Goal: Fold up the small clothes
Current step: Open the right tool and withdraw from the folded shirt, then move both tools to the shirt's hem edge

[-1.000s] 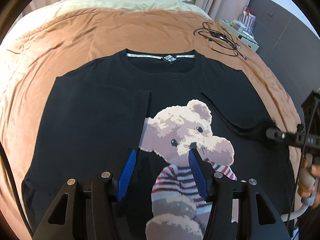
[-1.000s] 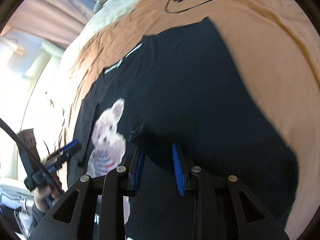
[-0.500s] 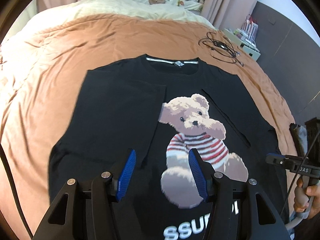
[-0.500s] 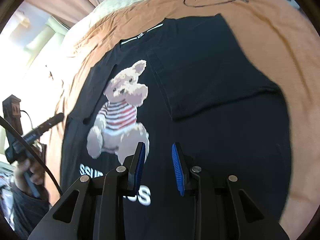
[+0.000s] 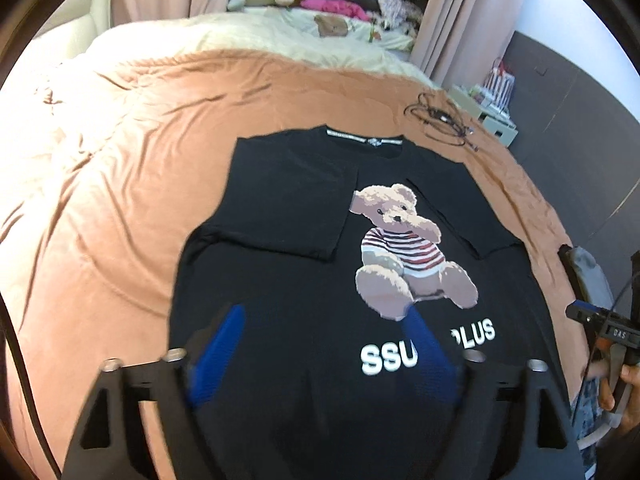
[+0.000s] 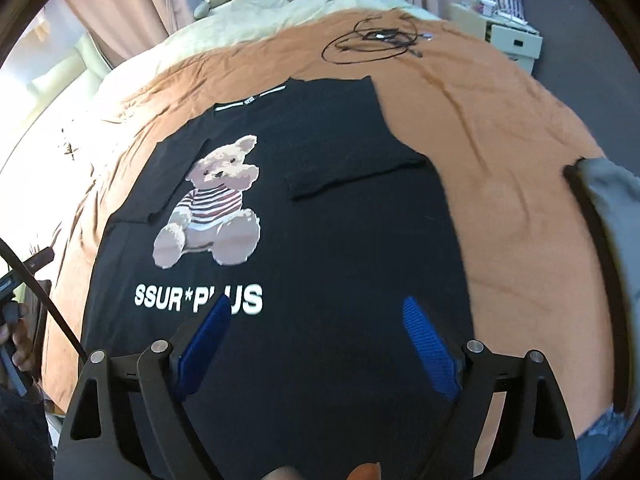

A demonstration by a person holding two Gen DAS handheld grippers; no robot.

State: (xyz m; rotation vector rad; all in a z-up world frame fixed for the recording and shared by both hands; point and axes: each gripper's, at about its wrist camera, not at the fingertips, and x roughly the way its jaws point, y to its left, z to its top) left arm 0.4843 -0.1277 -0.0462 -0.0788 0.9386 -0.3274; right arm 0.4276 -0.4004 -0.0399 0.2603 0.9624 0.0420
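A black T-shirt [image 5: 288, 280] with a teddy bear print and white lettering lies face up on the brown bedspread, collar at the far end, both sleeves folded inward over the body. It also shows in the right wrist view [image 6: 340, 240]. My left gripper [image 5: 326, 320] is open and empty above the shirt's lower hem area. My right gripper [image 6: 316, 308] is open and empty above the lower right part of the shirt. The right gripper's body shows at the right edge of the left wrist view [image 5: 600, 320].
A brown bedspread [image 5: 120, 200] covers the bed. A tangle of black cable [image 6: 372, 40] lies beyond the collar. Pillows and plush toys [image 5: 320, 4] sit at the far end. White boxes [image 6: 512, 40] stand beside the bed. A grey garment [image 6: 608, 208] lies at right.
Both grippers have pulled back toward the hem, so the whole shirt now shows. The right gripper has opened wide and let go of the sleeve, which now lies folded in.
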